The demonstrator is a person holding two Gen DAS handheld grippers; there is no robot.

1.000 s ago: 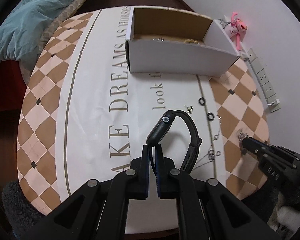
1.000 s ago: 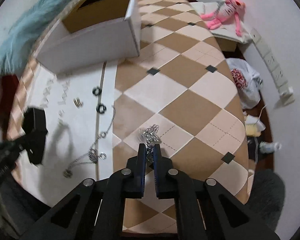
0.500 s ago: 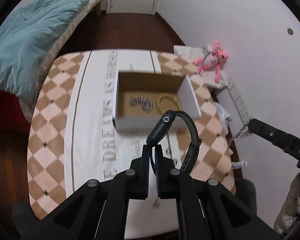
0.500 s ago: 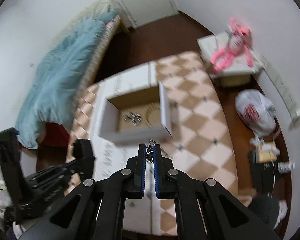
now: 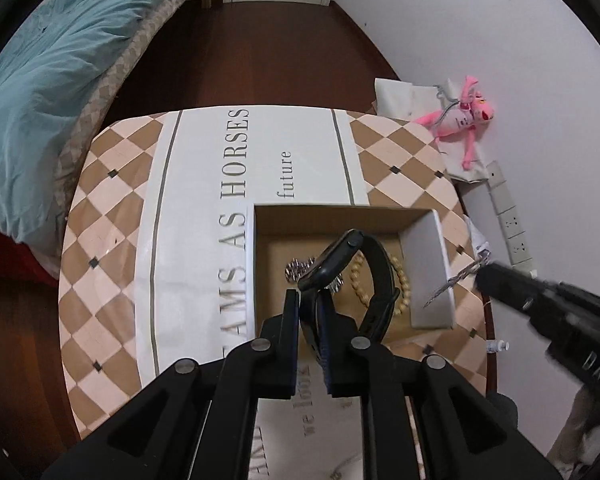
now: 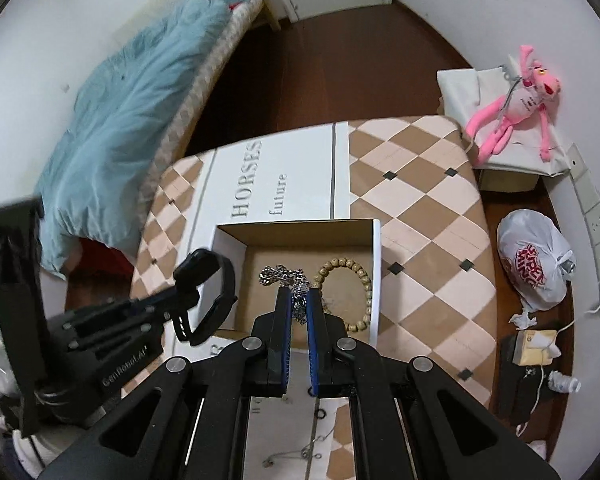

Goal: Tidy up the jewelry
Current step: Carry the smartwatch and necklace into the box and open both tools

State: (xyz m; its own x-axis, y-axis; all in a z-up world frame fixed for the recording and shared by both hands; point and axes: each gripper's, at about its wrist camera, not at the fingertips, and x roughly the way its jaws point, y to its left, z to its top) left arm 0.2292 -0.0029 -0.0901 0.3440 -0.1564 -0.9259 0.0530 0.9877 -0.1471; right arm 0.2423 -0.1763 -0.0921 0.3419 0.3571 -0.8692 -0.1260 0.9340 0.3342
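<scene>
My left gripper [image 5: 309, 300] is shut on a black smartwatch [image 5: 342, 264], held above the open white cardboard box [image 5: 430, 276]; the watch also shows in the right wrist view [image 6: 208, 292]. My right gripper [image 6: 299, 304] is shut on a silver chain [image 6: 300, 304], held over the same box [image 6: 376, 280]; the chain dangles at the box's right wall in the left wrist view [image 5: 454, 280]. Inside the box lie a wooden bead bracelet [image 6: 360, 284] and a silver chain bracelet [image 6: 276, 274].
The box stands on a checkered tablecloth [image 5: 112, 240] with printed lettering. Small black rings [image 6: 320, 402] and a thin necklace [image 6: 300, 454] lie on the cloth near me. A bed with a teal blanket [image 5: 40, 80] is left; a pink plush toy [image 6: 516, 104] and a plastic bag [image 6: 536, 260] are right.
Both grippers have risen from the table with their items and moved forward over the box. The right gripper lifted the silver chain off the cloth.
</scene>
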